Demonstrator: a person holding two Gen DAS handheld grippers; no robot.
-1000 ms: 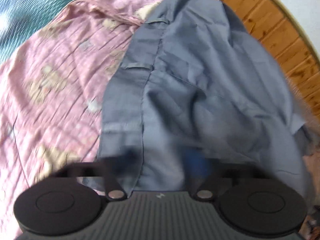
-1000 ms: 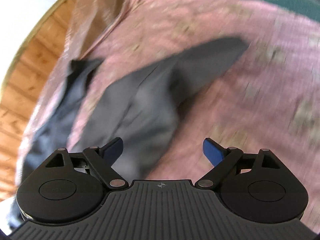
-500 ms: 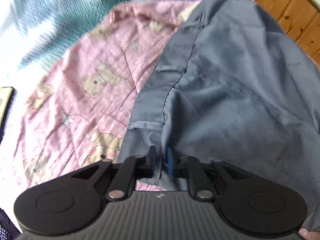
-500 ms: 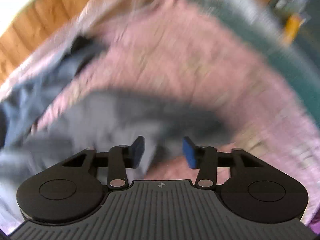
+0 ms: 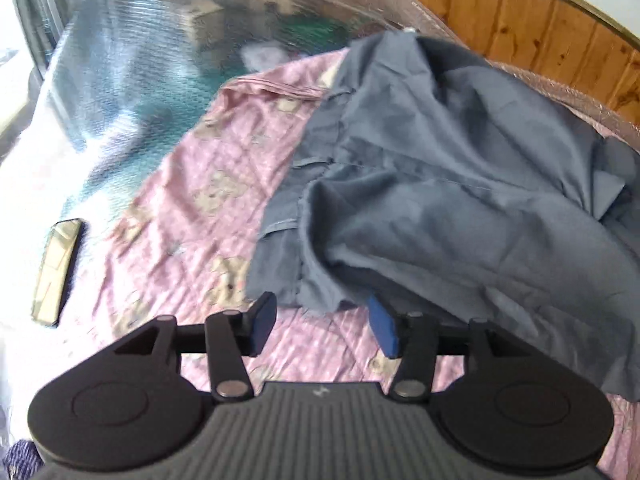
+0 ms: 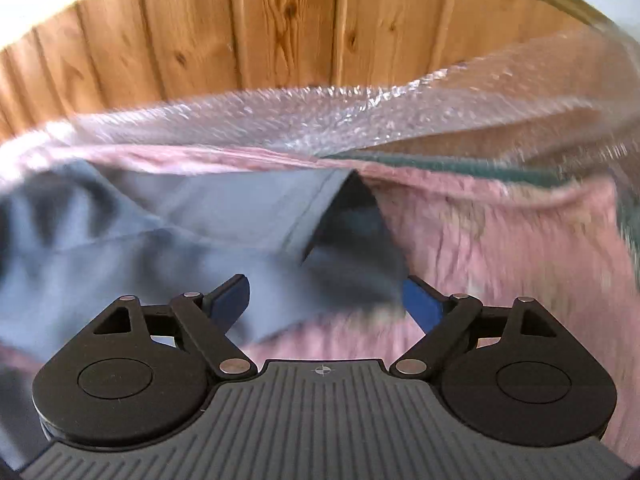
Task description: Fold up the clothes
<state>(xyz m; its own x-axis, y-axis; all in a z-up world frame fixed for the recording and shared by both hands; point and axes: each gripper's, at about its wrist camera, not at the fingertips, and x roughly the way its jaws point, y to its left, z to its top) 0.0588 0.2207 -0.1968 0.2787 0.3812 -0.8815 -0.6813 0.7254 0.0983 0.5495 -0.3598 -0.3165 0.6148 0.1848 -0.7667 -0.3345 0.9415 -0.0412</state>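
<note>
Grey-blue crumpled cotton garment [image 5: 460, 184] lies heaped on my pink bear-print bedsheet [image 5: 192, 216], beside the wood-panelled wall [image 6: 280, 20]. My left tool [image 5: 322, 322] has just let go of its hem and is opening, nothing pinched; my right tool [image 6: 326, 300] has swung over the collar end, spreading wide, empty. One fold is laid, I judge

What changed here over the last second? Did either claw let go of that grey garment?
Yes. The left claw, pinched shut on the hem of the grey garment half a second ago, has let go; its jaws are opening with no cloth between them. The right claw swung round toward the wooden wall, its jaws opening over the garment's edge without pinching it. The pink sheet underneath stayed spread.
</note>
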